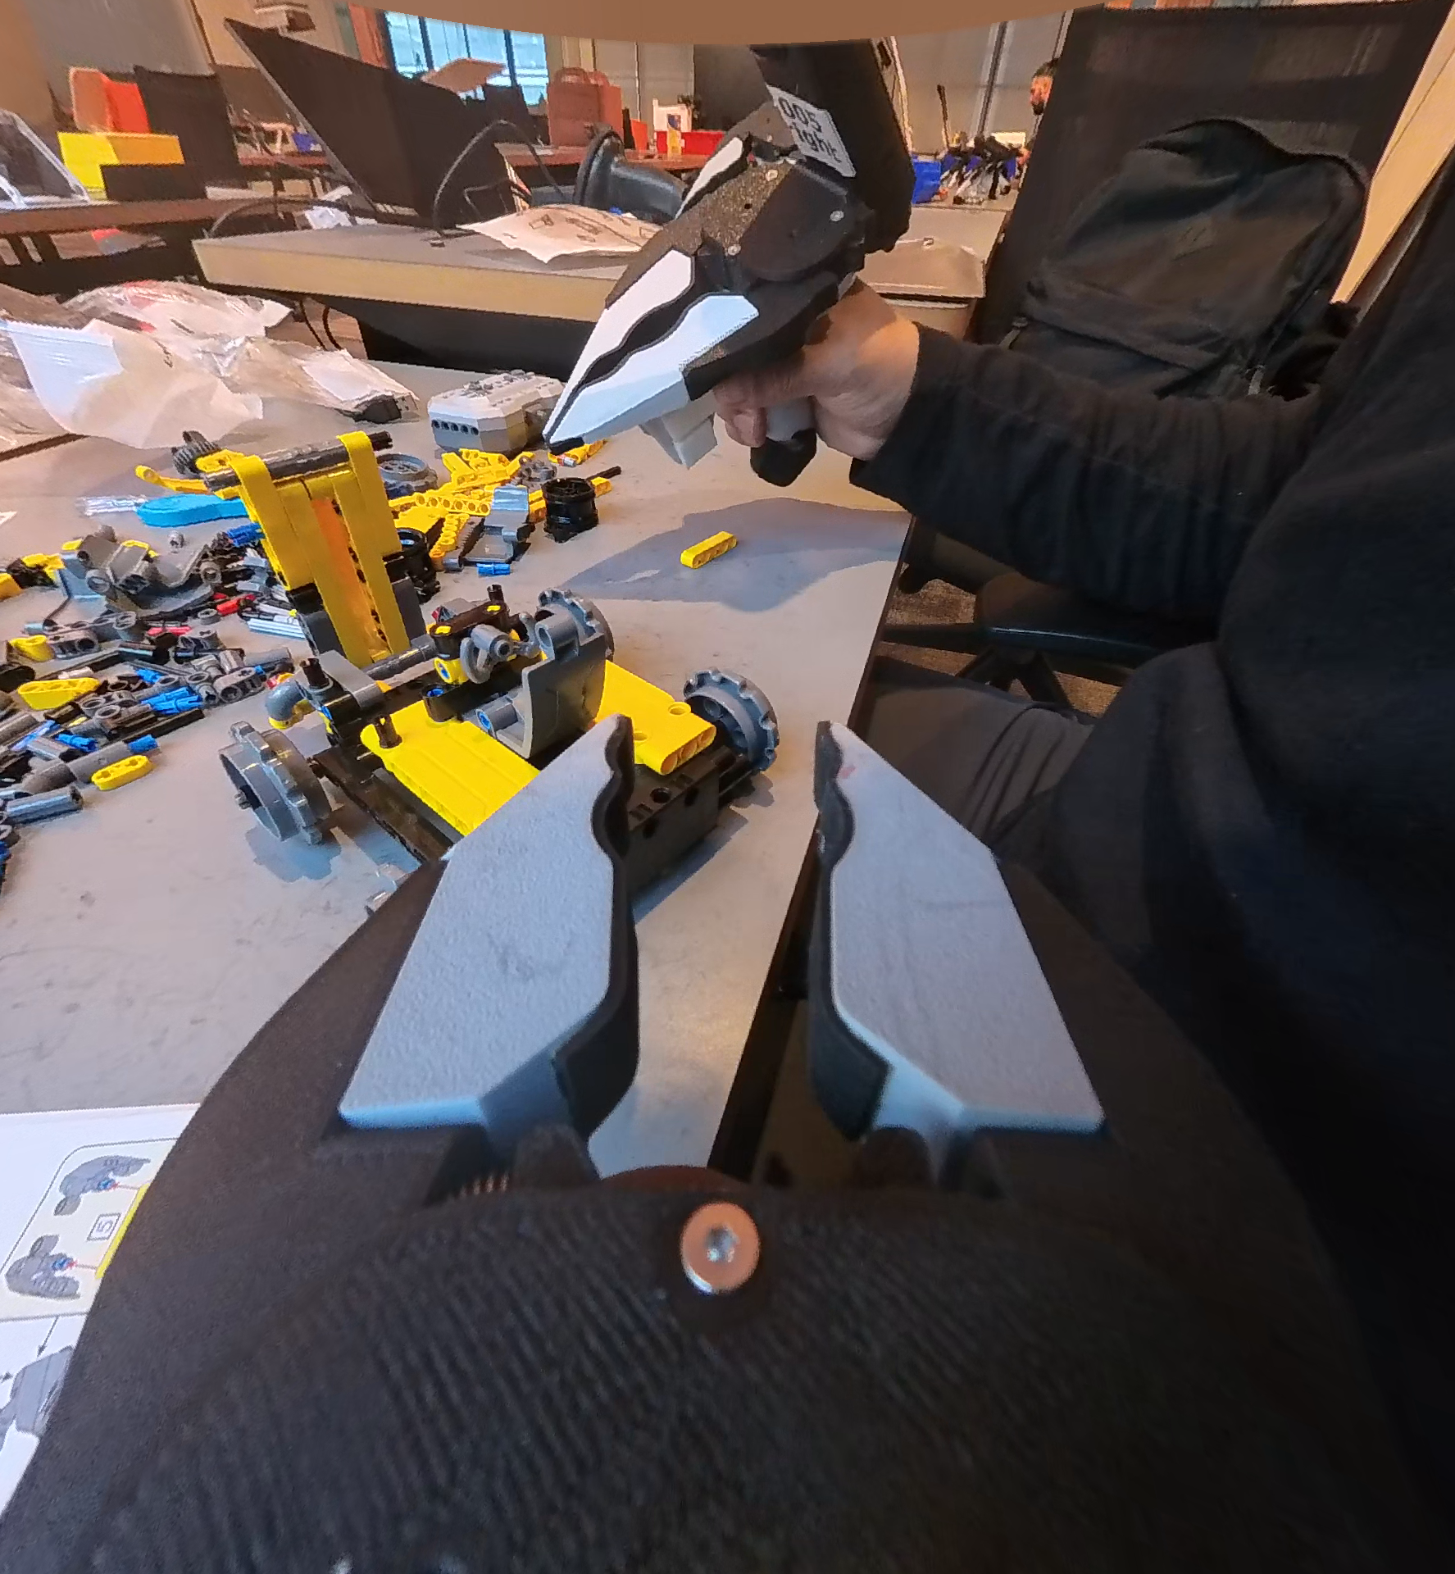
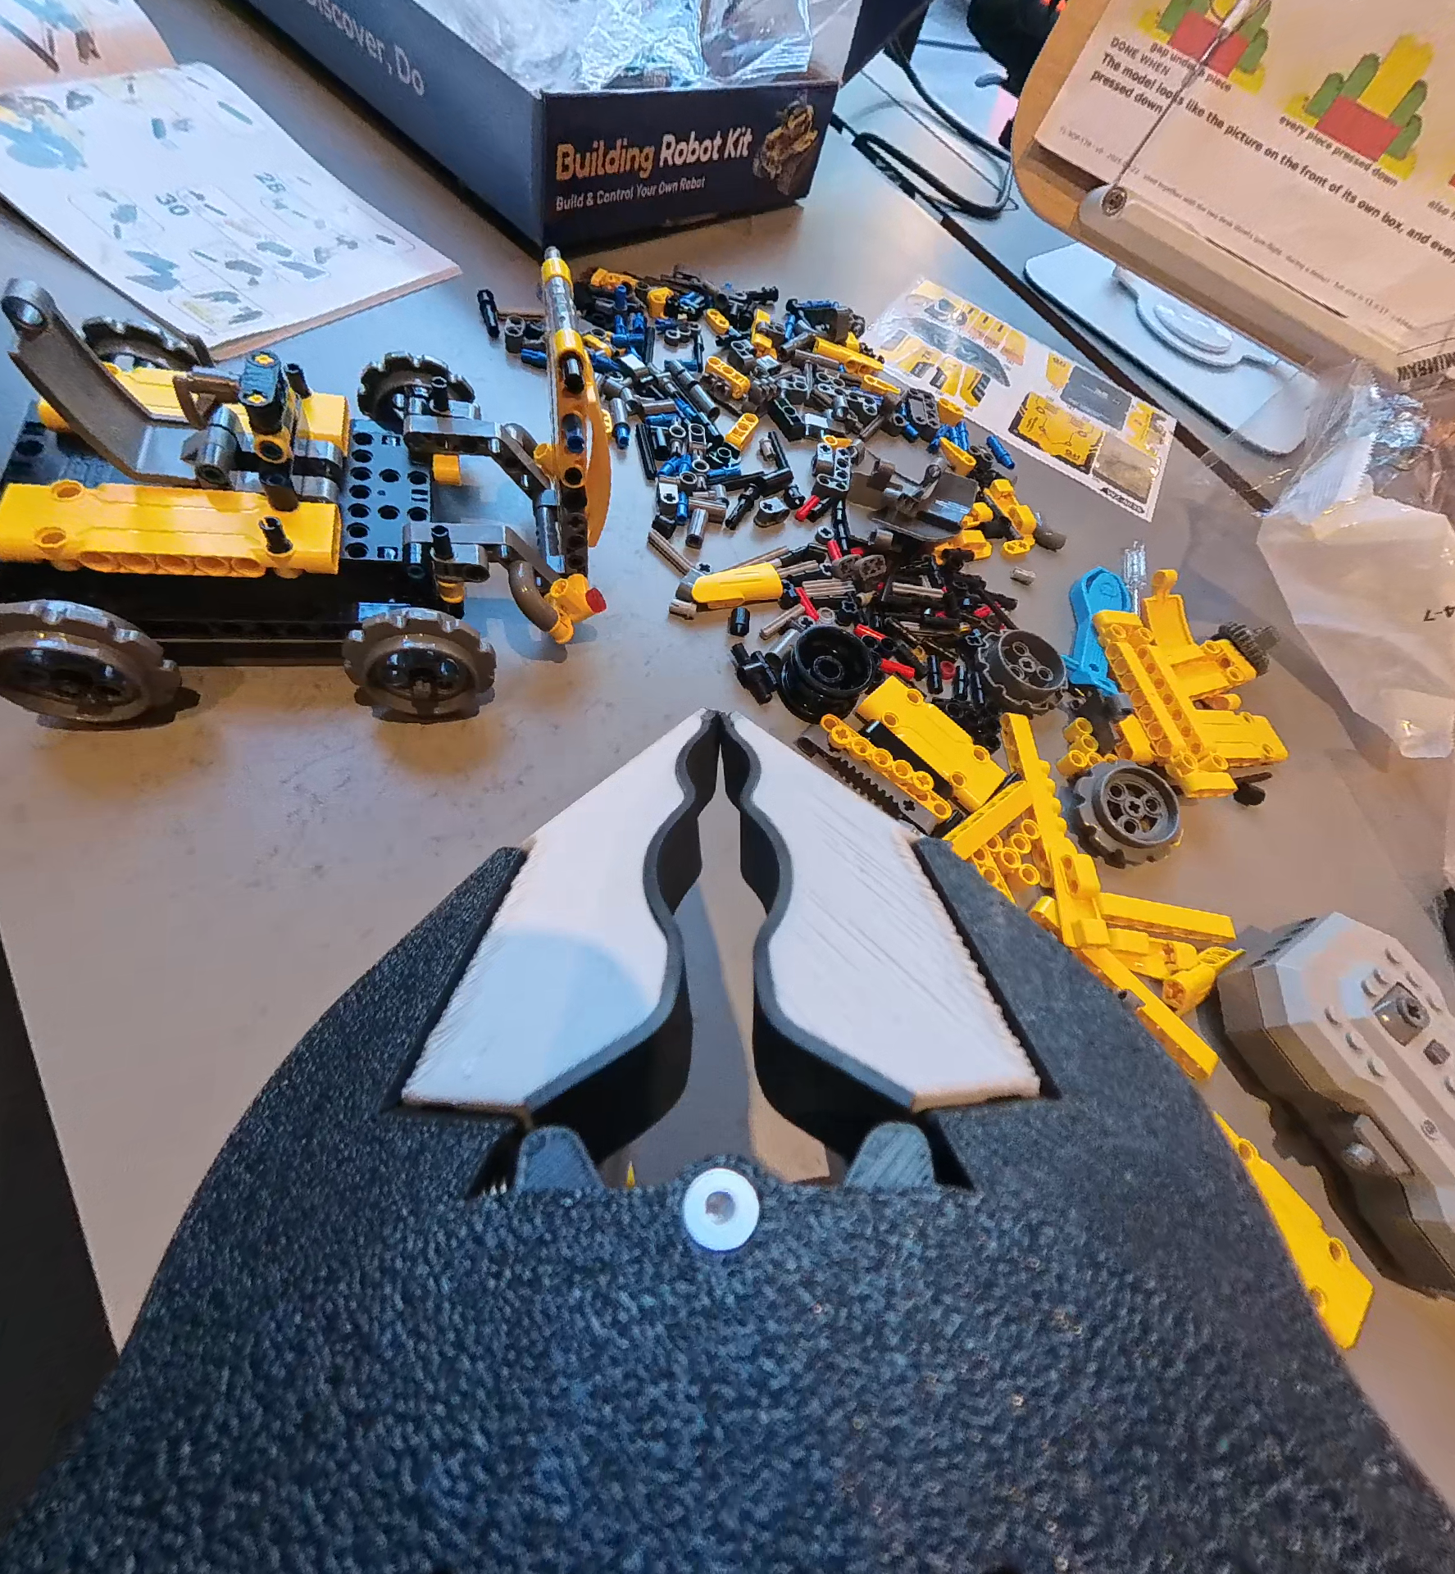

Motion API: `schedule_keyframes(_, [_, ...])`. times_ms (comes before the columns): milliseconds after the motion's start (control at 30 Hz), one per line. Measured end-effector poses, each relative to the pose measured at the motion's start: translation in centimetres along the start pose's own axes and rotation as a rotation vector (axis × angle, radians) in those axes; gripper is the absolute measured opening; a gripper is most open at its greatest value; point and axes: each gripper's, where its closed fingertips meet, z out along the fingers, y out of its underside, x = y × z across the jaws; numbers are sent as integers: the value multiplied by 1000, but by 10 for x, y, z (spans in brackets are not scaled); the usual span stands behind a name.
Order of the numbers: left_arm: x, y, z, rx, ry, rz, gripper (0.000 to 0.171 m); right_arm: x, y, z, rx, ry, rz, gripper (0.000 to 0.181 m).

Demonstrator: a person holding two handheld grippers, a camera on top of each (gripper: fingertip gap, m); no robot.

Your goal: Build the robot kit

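Note:
A half-built yellow, black and grey wheeled vehicle model (image 1: 485,715) stands on the grey table (image 1: 196,962). My left gripper (image 1: 719,758) is open and empty, just in front of the model's near end by the table's edge; its left finger (image 1: 536,920) overlaps that end. In the right wrist view the model (image 2: 196,511) sits at the left. My right gripper (image 2: 719,722) is shut with nothing visible between its tips, hovering above the table between the model and a pile of loose parts (image 2: 834,477). It also shows in the left wrist view (image 1: 572,439), held by a hand above the pile.
Yellow beams (image 2: 1132,741), loose wheels (image 2: 1128,809), a grey control block (image 2: 1388,1099), a sticker sheet (image 2: 1022,392), a dark kit box (image 2: 664,145), an instruction booklet (image 2: 179,187) and plastic bags (image 2: 1388,579) surround the pile. A single yellow beam (image 1: 707,549) lies alone. The table edge (image 1: 877,647) runs beside a black-sleeved arm (image 1: 1090,477). The tips of one gripper are about 20 centimeters away from the tips of the other. To the grey control block (image 2: 1388,1099): right tips about 20 centimeters, left tips about 40 centimeters.

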Motion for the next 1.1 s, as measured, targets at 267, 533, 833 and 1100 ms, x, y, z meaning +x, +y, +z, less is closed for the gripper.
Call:
schedule_keyframes(267, [0, 0, 0, 2, 1, 0, 39, -1, -1, 0, 6, -7, 7, 0])
schedule_keyframes(533, [0, 0, 0, 0, 0, 1, 39, -3, 2, 2, -17, -15, 5, 0])
schedule_keyframes(833, [0, 0, 0, -1, 0, 3, 39, -20, 1, 7, -31, -86, -11, 0])
schedule_keyframes(1100, [1, 0, 0, 2, 2, 6, 39, -65, -17, 1, 30, -315, -35, 5])
